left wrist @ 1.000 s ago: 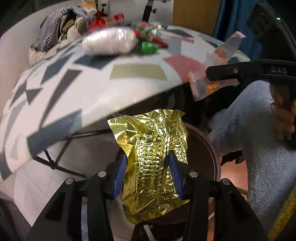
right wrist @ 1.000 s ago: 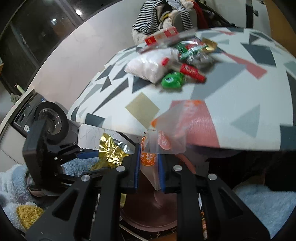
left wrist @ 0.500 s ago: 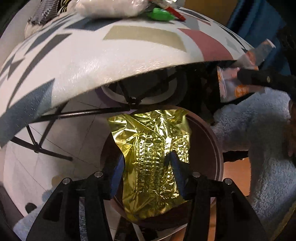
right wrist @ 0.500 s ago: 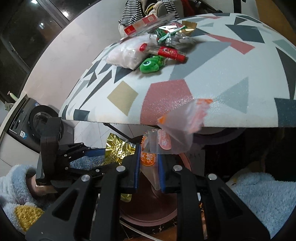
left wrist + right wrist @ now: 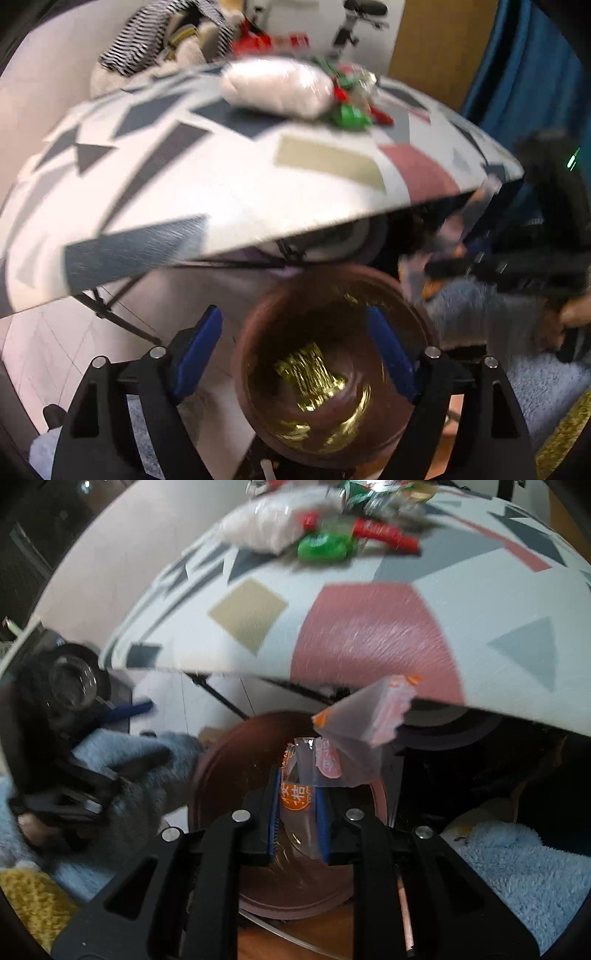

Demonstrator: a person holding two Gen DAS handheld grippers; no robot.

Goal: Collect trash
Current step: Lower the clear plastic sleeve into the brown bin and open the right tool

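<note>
A round brown bin (image 5: pixel 417 321) stands on the floor below the table edge. A crumpled gold foil wrapper (image 5: pixel 310 376) lies at its bottom. Above the bin hangs my left gripper (image 5: pixel 295 347), its jaws opening wide with nothing between the blue pads. A clear wrapper with orange print (image 5: pixel 299 786) is pinched in my right gripper (image 5: pixel 297 797), which is shut on it just over the bin (image 5: pixel 207 775); the wrapper's free end (image 5: pixel 365 720) sticks up. In the left wrist view the right gripper (image 5: pixel 461 262) shows blurred at the bin's right rim.
A table with a geometric pattern (image 5: pixel 221 177) overhangs the bin. On it lie a white plastic bag (image 5: pixel 277 88), green (image 5: pixel 325 546) and red wrappers (image 5: pixel 388 535), and striped cloth (image 5: pixel 147 37) at the far side. Pale blue fleece sleeves (image 5: pixel 517 853) flank the bin.
The left gripper opened and the gold foil wrapper dropped from it into the bin. The right gripper, still holding the clear wrapper, sank from table height down over the bin.
</note>
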